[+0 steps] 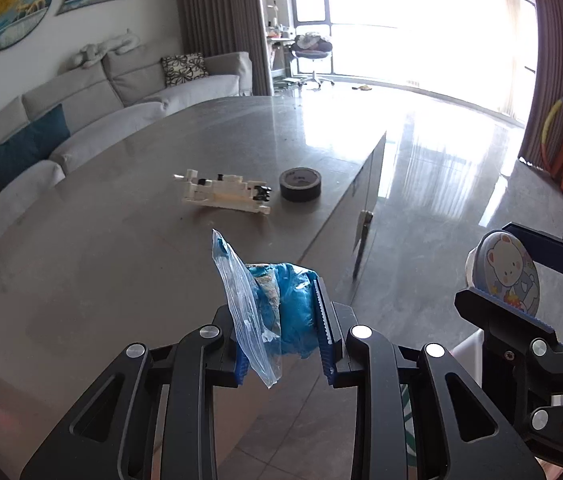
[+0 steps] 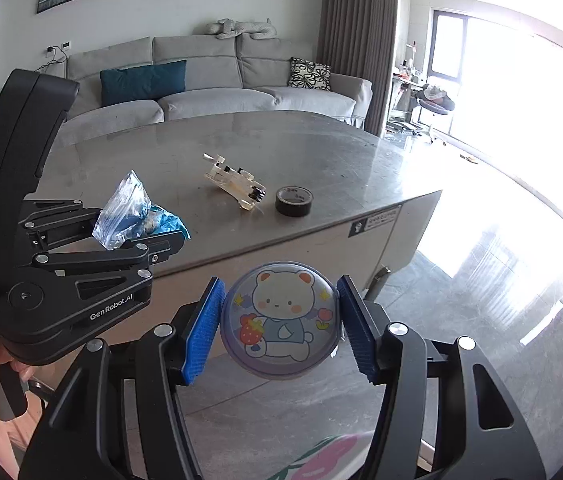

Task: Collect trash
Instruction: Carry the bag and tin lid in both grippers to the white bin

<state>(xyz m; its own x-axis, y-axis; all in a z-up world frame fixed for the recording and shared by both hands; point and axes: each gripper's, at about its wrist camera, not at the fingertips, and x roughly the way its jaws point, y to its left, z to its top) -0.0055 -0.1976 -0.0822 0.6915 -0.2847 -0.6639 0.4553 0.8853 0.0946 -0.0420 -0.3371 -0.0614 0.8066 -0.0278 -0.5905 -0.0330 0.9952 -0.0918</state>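
Observation:
My left gripper [image 1: 281, 320] is shut on a crumpled blue plastic wrapper with a clear bag [image 1: 277, 304], held just above the near edge of the grey table [image 1: 121, 240]. It also shows in the right wrist view [image 2: 137, 216], at the left. My right gripper [image 2: 279, 320] is shut on a round lid with a cartoon bear [image 2: 279, 318], held in front of the table's side, off its edge. The lid also shows at the right in the left wrist view [image 1: 509, 276].
A white block model [image 1: 225, 194] and a roll of black tape [image 1: 300, 184] lie mid-table. A grey sofa [image 2: 209, 80] stands behind the table. A pink and white container [image 2: 321, 460] sits below my right gripper. Shiny floor lies to the right.

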